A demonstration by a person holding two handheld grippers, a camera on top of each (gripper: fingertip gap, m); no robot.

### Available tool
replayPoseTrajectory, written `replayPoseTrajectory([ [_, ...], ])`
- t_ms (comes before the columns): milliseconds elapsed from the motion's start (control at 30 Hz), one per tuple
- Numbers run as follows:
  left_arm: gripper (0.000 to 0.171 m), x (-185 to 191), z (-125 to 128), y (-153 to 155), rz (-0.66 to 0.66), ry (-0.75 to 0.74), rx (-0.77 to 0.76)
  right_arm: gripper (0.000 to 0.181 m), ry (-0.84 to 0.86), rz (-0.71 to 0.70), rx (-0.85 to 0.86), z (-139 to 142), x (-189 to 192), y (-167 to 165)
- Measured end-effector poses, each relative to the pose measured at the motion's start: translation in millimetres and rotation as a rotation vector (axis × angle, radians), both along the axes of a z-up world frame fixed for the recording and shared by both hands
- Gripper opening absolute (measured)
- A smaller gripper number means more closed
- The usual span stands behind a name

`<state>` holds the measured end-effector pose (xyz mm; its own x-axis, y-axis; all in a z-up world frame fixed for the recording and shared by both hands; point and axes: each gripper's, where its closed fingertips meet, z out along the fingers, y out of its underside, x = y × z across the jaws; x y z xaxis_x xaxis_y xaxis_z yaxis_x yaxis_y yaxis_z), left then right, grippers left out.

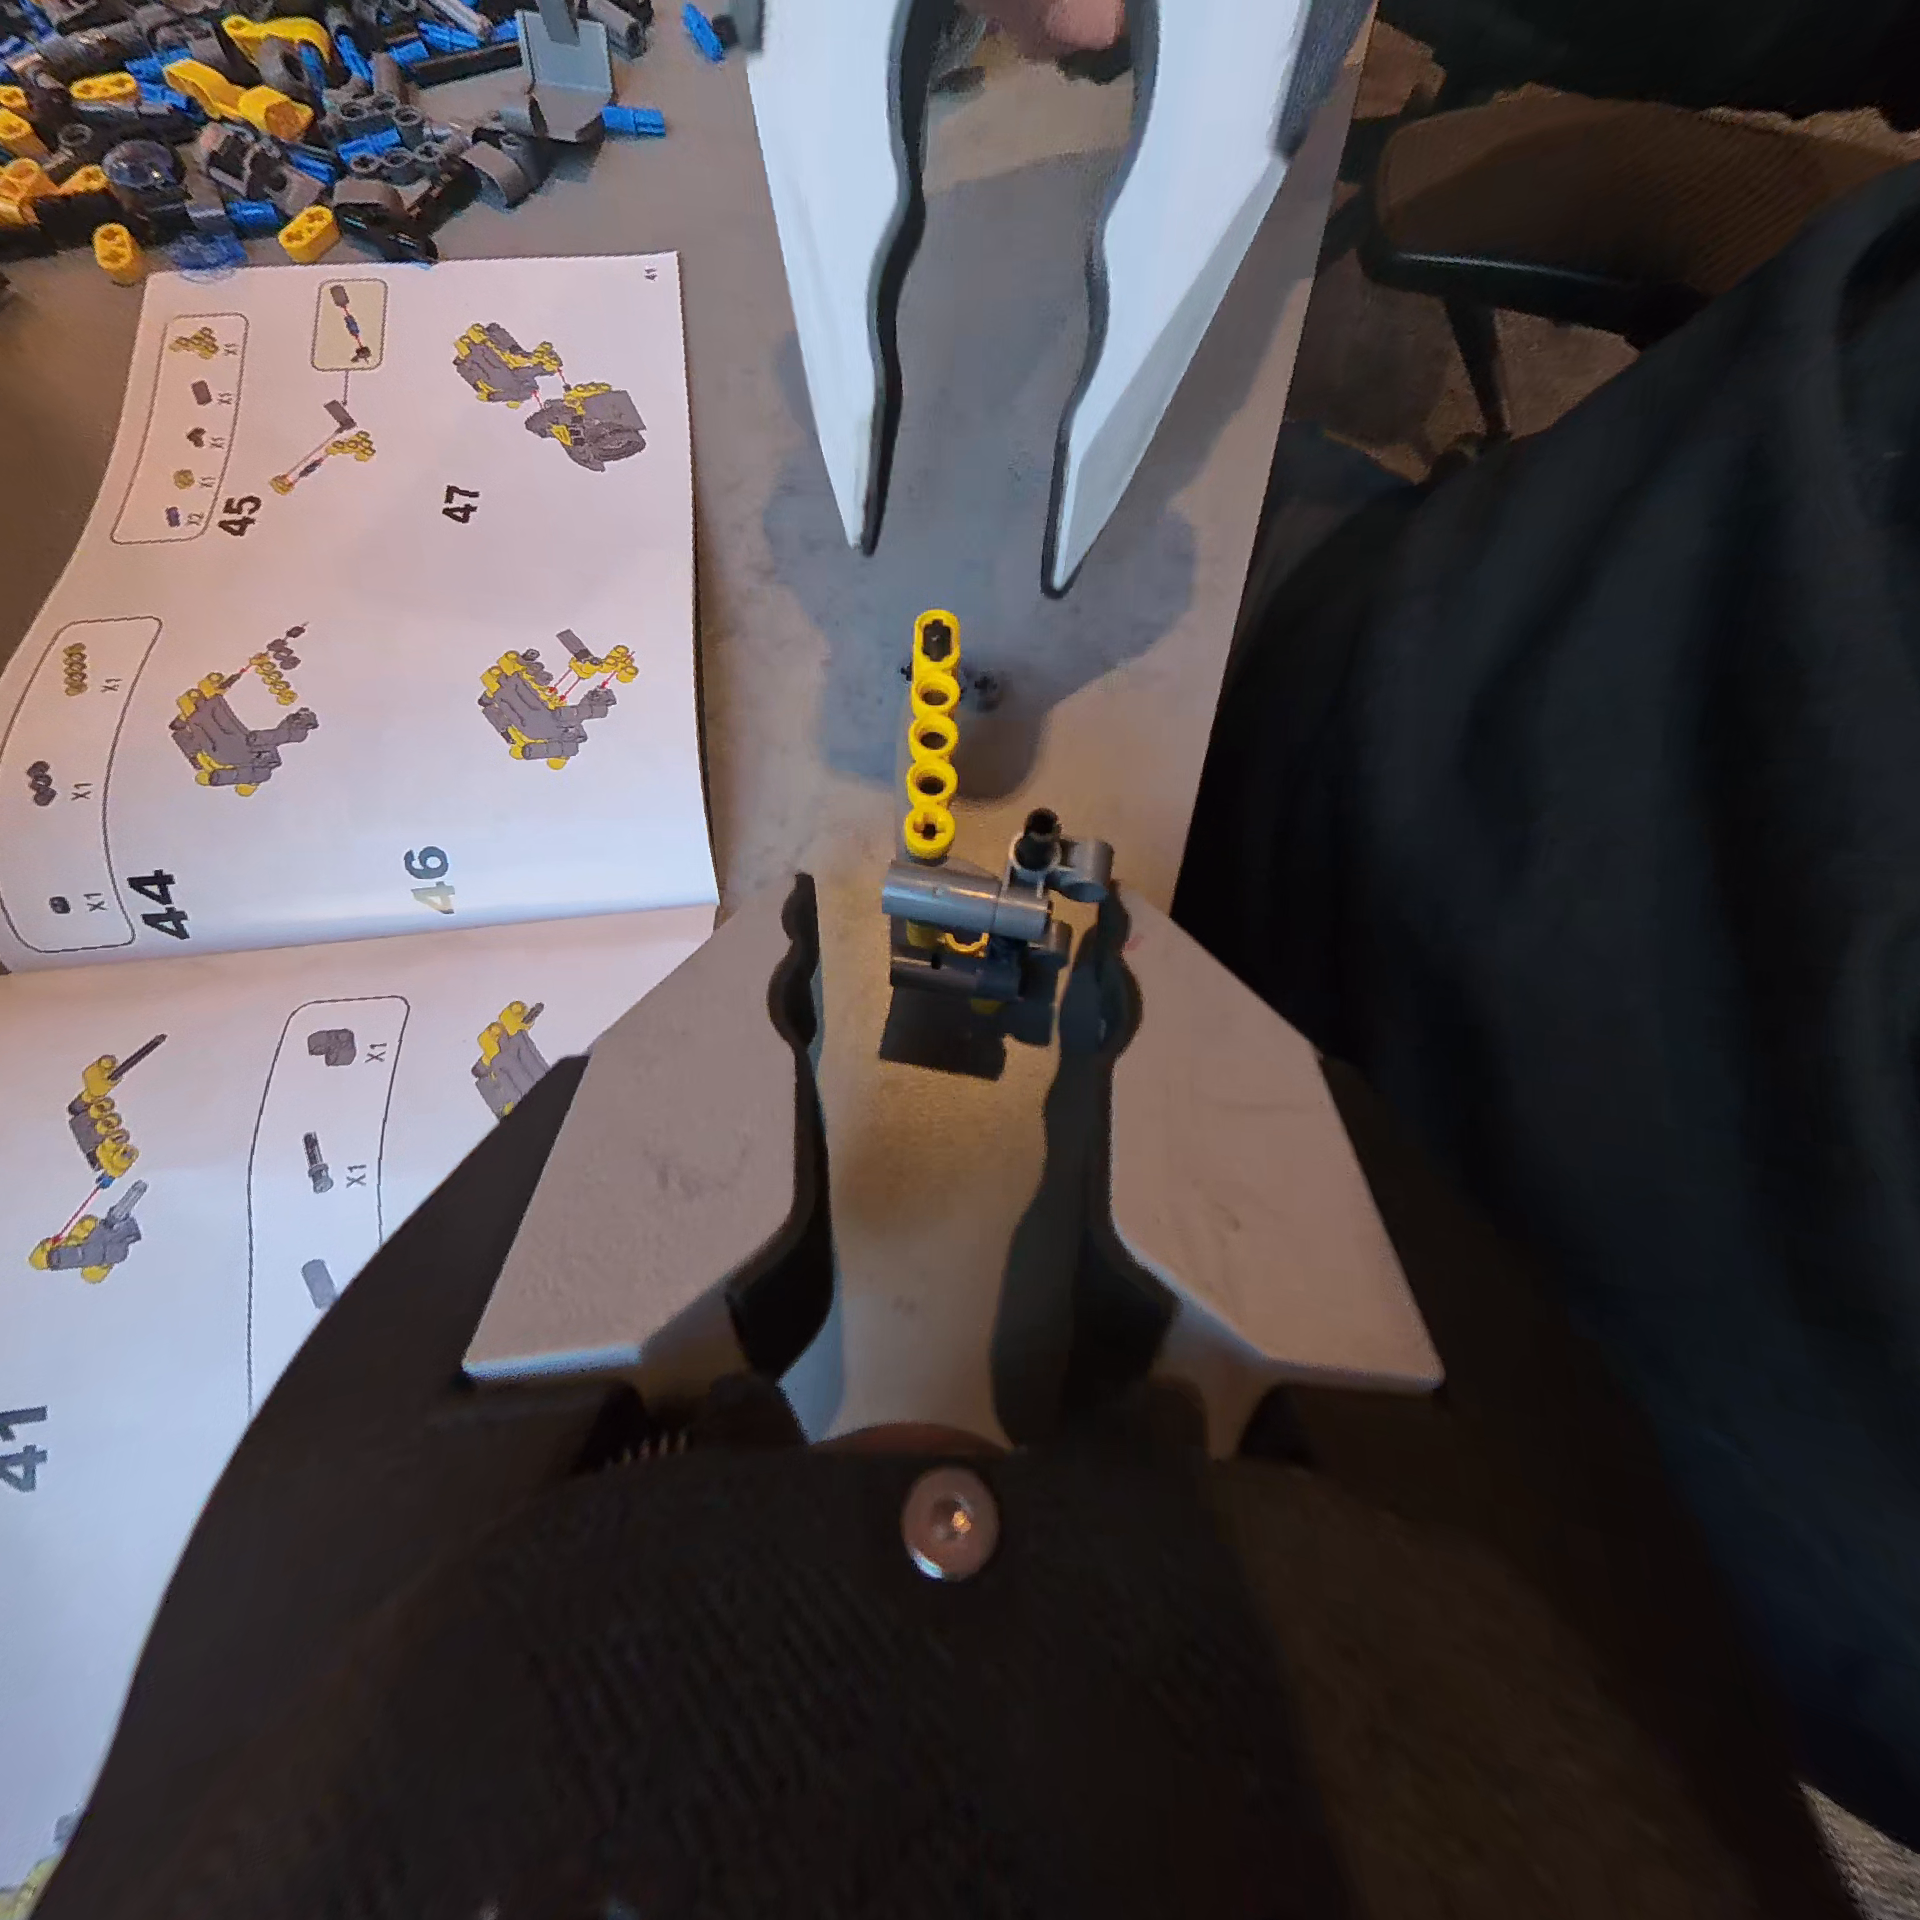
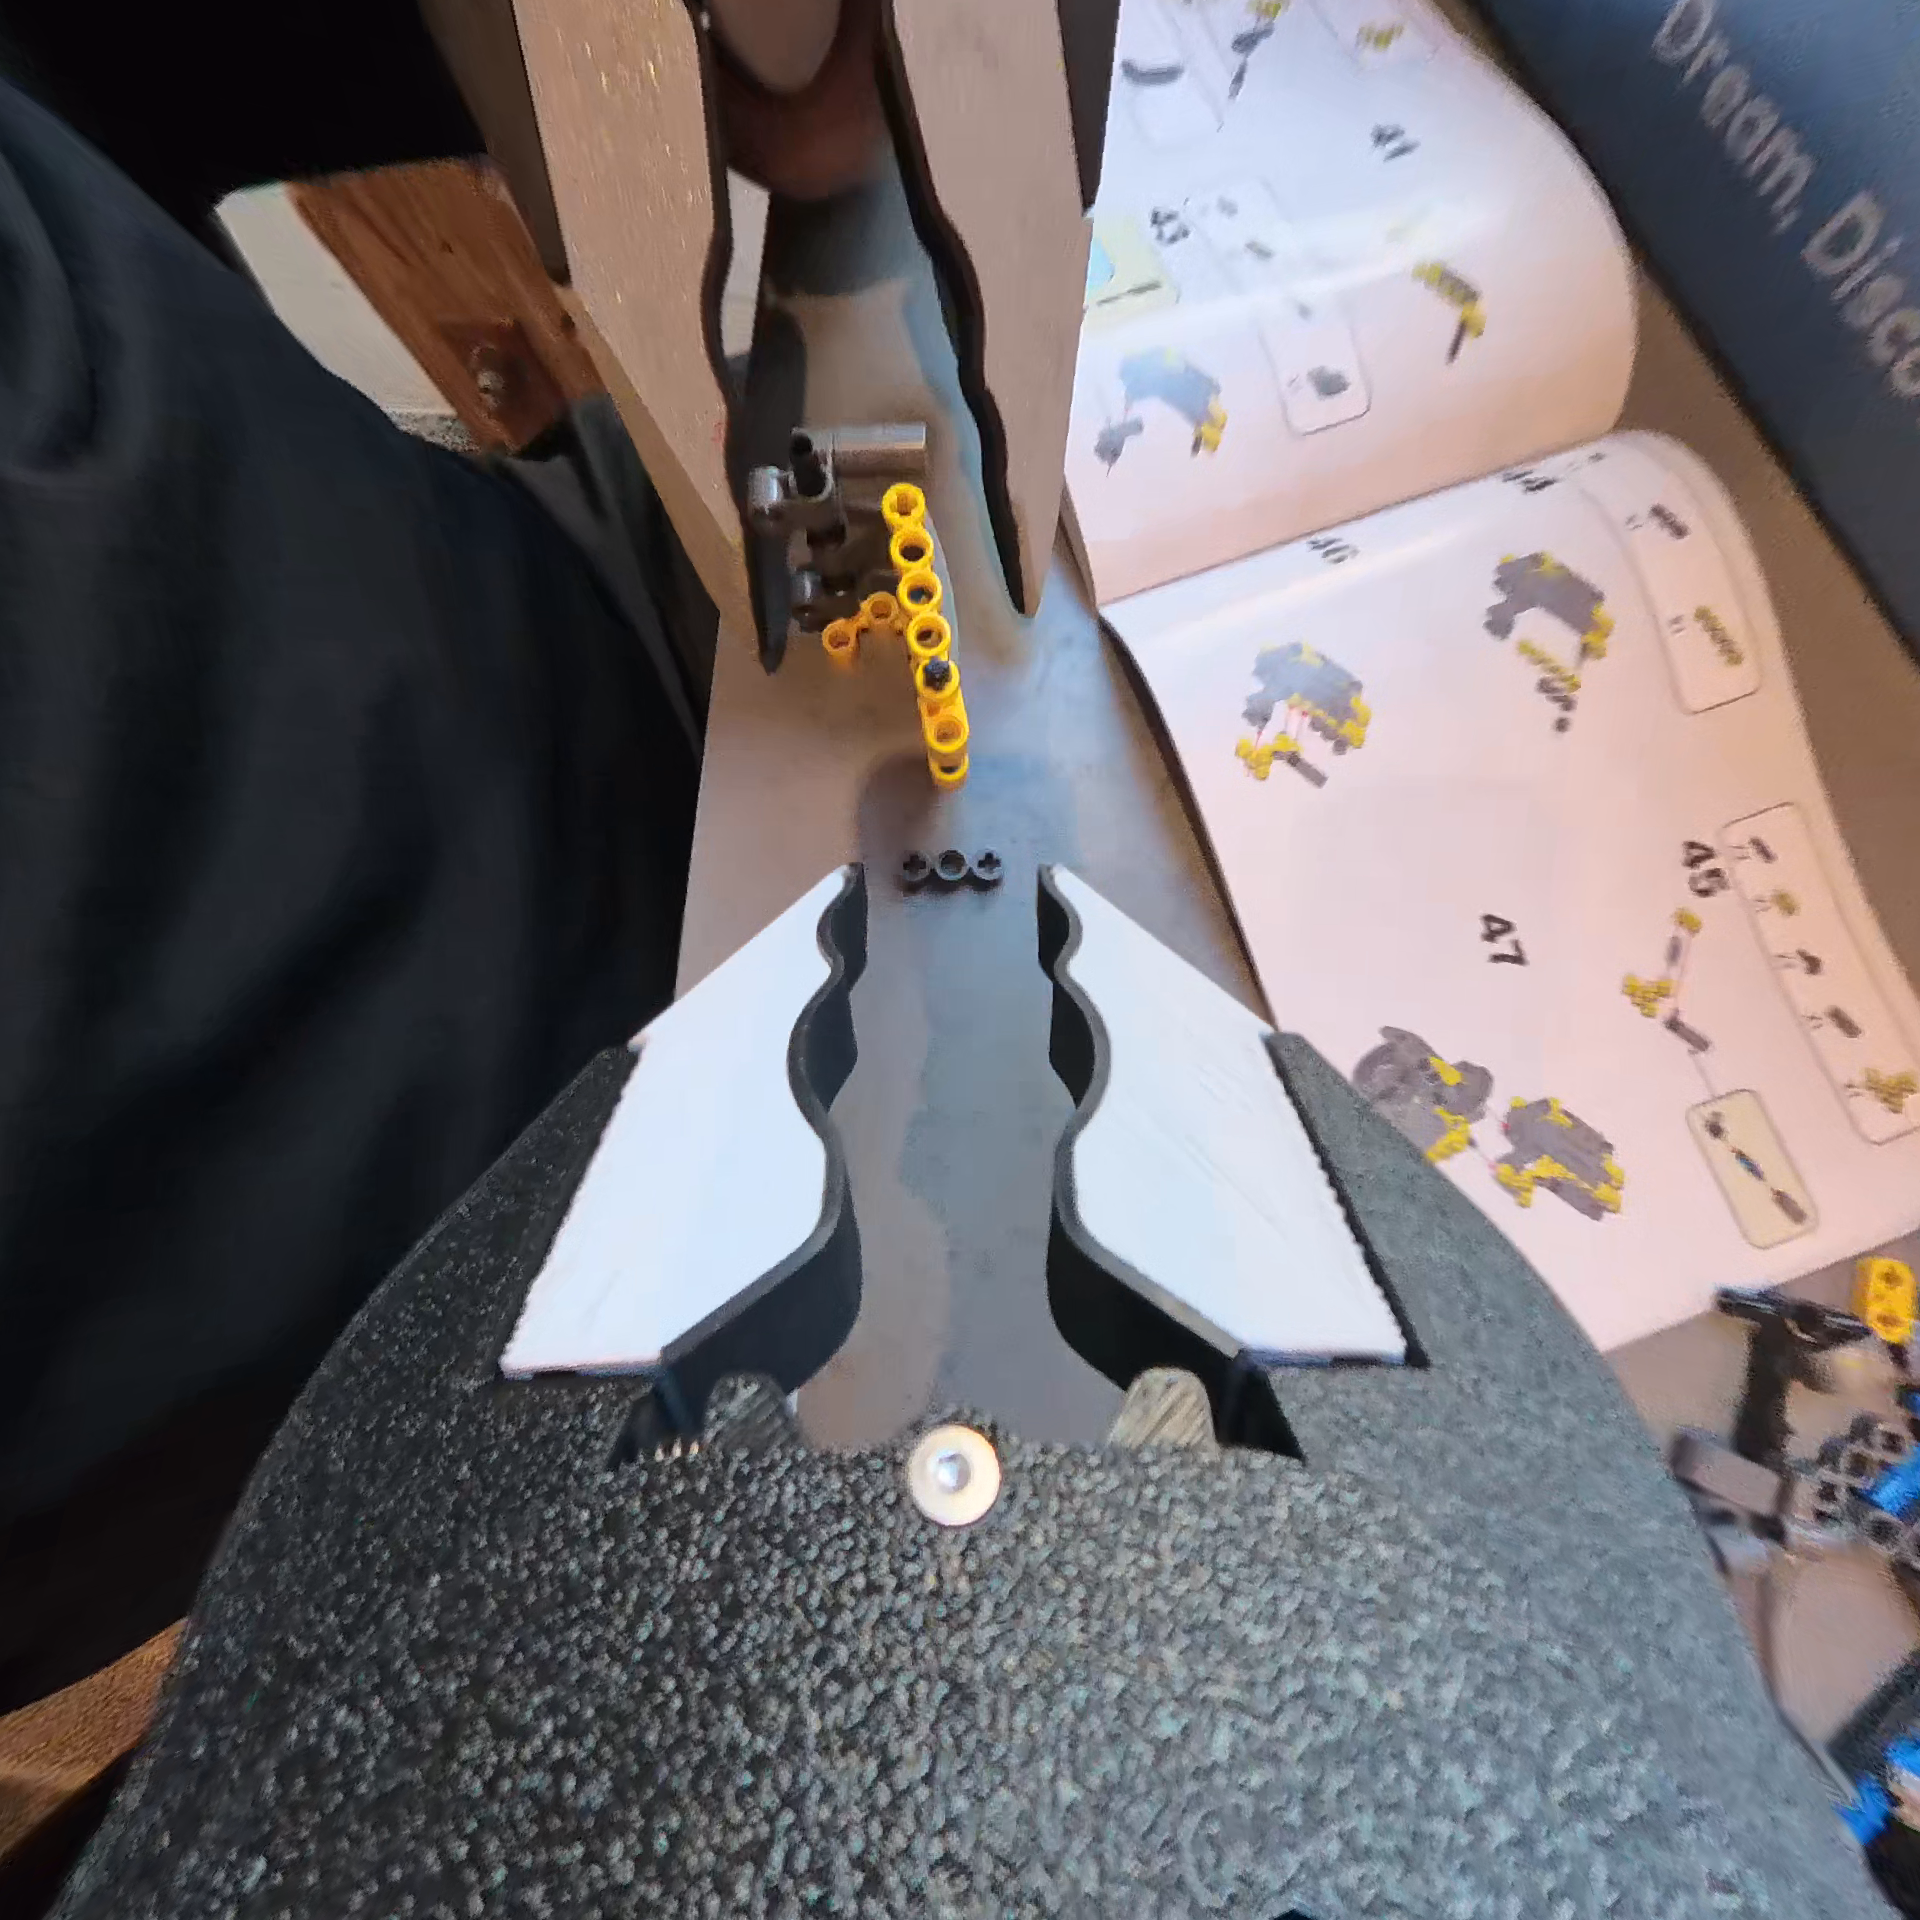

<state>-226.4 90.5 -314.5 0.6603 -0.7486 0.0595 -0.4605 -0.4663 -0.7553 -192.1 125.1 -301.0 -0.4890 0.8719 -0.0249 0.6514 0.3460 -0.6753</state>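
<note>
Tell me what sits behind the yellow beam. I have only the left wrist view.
Observer: A black piece with three holes. It lies flat at the fingertips of the right gripper.
Operator: Check the far side of the assembly.
Observer: A short yellow piece juts out low on the assembly, beside the beam.
Operator: Report what is past the manual.
Observer: A dark thing with pale lettering lies beyond the manual.
</note>
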Motion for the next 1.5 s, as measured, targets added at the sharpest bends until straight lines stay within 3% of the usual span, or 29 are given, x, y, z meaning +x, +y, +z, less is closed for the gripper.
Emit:
replayPoseTrajectory([
  [200, 0.052, 2.3, -6.0, -5.0, 0.001, 0.018, -0.030, 0.039, -0.068, 0.026, -0.022, -22.2, -4.7, -8.6],
  [400, 0.050, 3.4, -7.1, -7.6, 0.013, 0.017, -0.030, 0.022, -0.099, 0.063, -0.037, -22.9, 13.4, -17.6],
  [600, 0.047, 4.4, -7.2, -6.5, 0.018, 0.015, -0.030, 0.023, -0.063, 0.042, -0.014, -19.4, 11.7, -12.0],
  [833, 0.044, 8.5, -7.2, -4.4, 0.025, 0.012, -0.030, 0.013, -0.052, 0.133, 0.005, -23.9, 5.0, -20.5],
  [1233, 0.035, 23.9, -6.7, 8.2, 0.048, -0.014, -0.056, 0.006, -0.033, 0.026, -0.018, -20.3, 24.4, -14.2],
  [1500, 0.054, 20.4, -2.9, 4.1, 0.069, -0.015, -0.051, 0.006, 0.046, -0.080, -0.045, 11.3, 32.4, 2.3],
])
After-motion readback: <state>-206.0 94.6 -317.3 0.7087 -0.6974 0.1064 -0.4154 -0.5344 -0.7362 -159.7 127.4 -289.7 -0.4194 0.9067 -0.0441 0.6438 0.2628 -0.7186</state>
